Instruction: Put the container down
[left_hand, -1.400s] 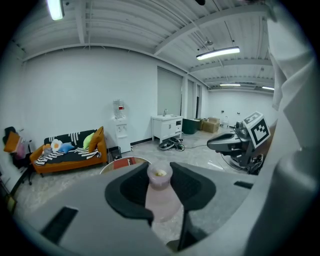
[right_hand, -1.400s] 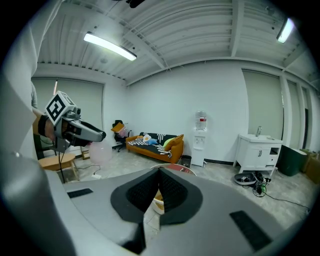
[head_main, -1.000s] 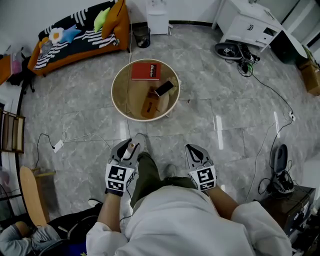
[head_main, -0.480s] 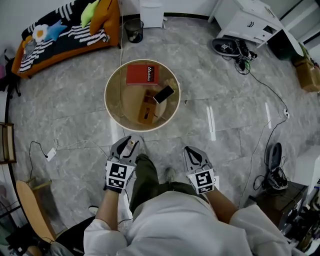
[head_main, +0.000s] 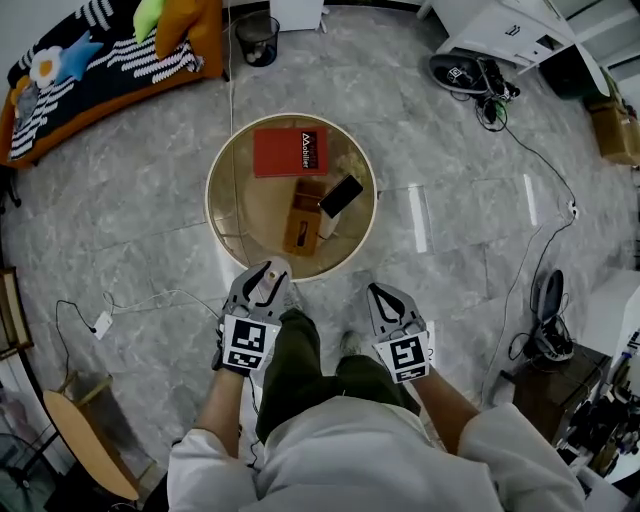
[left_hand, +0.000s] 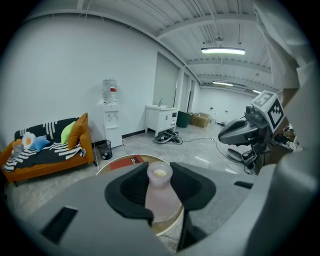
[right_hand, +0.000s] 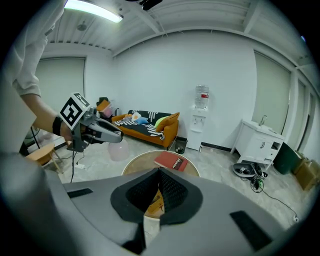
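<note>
Translucent pink plastic container (left_hand: 162, 205) with a pale round cap stood upright between the jaws of the left hand-held gripper (left_hand: 157, 172), whose pads pressed on its sides and held it in the air. The right hand-held gripper (right_hand: 159, 175) was beside it, jaws together on nothing. Just ahead of both stood a round wooden surface with a cream rim (head_main: 216, 215), carrying a red book (head_main: 290, 152), a wooden box (head_main: 303, 215) and a black phone (head_main: 341, 196) lying across that box
</note>
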